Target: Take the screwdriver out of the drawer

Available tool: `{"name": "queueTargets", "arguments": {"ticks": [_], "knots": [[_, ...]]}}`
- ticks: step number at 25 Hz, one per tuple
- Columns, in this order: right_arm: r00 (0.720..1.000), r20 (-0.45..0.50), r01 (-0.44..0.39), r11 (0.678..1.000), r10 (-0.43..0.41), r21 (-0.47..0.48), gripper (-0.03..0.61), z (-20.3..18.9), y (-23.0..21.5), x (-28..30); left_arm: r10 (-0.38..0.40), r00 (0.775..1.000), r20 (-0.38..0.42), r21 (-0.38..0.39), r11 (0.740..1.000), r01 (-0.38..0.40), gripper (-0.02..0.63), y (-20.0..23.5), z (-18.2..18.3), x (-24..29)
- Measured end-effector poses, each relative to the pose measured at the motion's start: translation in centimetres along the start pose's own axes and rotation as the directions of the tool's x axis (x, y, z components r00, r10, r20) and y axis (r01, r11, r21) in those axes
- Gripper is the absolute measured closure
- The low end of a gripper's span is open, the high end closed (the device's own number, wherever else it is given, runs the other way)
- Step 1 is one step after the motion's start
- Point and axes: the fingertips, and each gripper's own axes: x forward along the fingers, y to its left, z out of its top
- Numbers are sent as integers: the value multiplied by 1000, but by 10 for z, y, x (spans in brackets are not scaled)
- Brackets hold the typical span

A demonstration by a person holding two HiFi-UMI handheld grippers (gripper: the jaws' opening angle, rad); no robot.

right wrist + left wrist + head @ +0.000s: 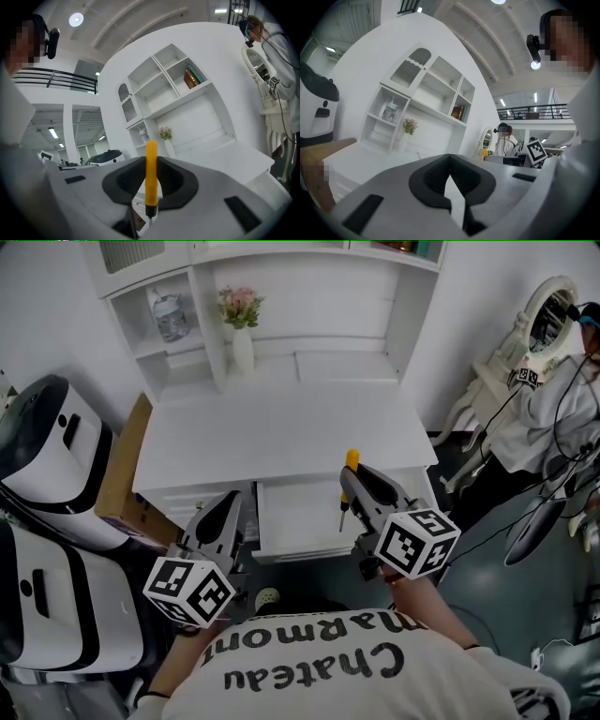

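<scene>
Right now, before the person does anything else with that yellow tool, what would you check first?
1. Screwdriver gripped by the right gripper: ok, its handle stands upright between the jaws.
2. Screwdriver lifted out of the drawer: looks ok, though whether its tip clears the drawer I cannot tell.
3. Left gripper free: ok, its jaws are together with nothing between them.
4. Drawer closed: not ok, it stands open.
5. Room on the desk top to set the tool down: ok, the vase stands far back.
</scene>
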Motion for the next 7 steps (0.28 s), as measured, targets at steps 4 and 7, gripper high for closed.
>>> {"name": "queueTargets", "arguments": {"ticks": [4,7], "knots": [[1000,-8,-8,1000,8,-7,495,-9,0,-10,13,1000,2,-6,1000,-13,594,-5,-12,-9],[1000,-12,-11,1000,11,-8,495,-16,-1,-17,20,1000,-2,-10,1000,-20,594,-9,-21,-14]]}}
